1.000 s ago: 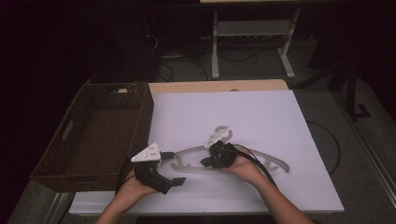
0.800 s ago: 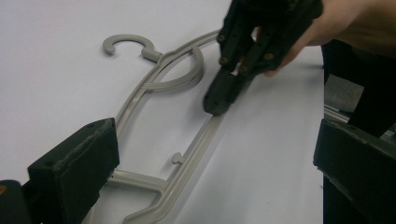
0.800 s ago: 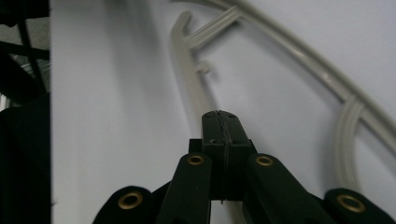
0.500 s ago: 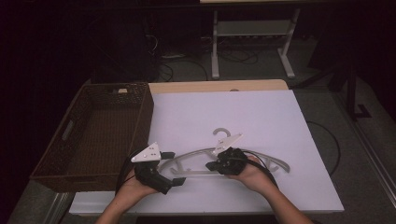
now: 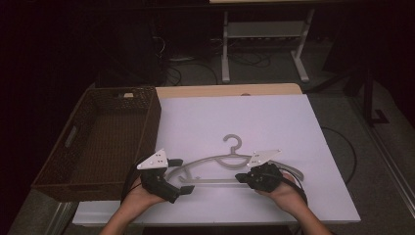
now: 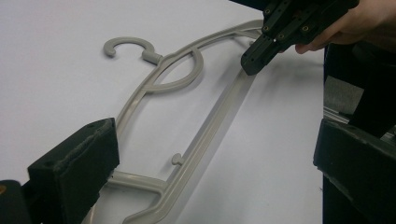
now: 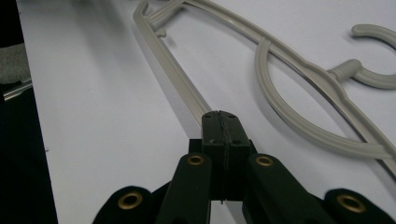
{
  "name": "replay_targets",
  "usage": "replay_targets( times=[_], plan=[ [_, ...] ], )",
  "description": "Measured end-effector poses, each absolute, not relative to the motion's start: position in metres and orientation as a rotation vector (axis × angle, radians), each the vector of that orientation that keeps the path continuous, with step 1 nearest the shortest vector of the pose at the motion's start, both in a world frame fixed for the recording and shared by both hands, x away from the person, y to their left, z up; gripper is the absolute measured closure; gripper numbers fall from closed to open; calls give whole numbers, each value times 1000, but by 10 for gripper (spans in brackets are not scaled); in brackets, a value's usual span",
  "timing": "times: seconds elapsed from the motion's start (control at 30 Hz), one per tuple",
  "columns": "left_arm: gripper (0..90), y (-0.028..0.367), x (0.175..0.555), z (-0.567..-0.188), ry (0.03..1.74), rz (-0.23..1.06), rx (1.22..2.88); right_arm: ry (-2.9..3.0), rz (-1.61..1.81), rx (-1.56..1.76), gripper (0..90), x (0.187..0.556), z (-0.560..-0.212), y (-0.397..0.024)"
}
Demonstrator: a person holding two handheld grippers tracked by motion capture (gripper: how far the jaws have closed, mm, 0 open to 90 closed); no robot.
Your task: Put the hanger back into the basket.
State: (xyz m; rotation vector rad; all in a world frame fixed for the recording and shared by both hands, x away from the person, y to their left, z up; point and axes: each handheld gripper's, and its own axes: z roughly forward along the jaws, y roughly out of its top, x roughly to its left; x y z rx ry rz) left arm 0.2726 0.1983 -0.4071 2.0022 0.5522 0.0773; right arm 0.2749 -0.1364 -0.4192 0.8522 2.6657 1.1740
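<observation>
A grey plastic hanger [image 5: 215, 160] lies flat on the white sheet [image 5: 235, 117], its hook [image 5: 234, 143] pointing away from me. My left gripper [image 5: 180, 176] is open at the hanger's left end, and that end [image 6: 140, 184] lies between its wide-apart jaws. My right gripper [image 5: 241, 177] is shut with nothing between its pads. Its tip [image 7: 223, 122] sits just over the hanger's straight lower bar [image 7: 173, 70], right of the middle. In the left gripper view the right gripper [image 6: 256, 60] hovers by that bar, held by a hand.
A dark woven basket [image 5: 147, 128] stands at the sheet's left side. The wooden table edge [image 5: 220, 91] runs along the back. A metal stand [image 5: 264, 44] and cables are on the floor beyond the table.
The right gripper has slid to the right and toward me, from beside the hook to the lower bar. The left gripper and the hanger have stayed put.
</observation>
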Motion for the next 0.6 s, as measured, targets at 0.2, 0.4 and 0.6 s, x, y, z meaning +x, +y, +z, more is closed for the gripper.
replay_targets(
  times=[0.2,0.4,0.6],
  plan=[
    [0,199,273,-408,555,77,2001,2667,1147,845,895,277,-421,-132],
    [0,198,272,-407,551,77,2005,2677,1112,850,895,278,-426,-130],
    [0,198,272,-407,551,77,2007,2693,1075,836,895,279,-430,-126]
  ],
)
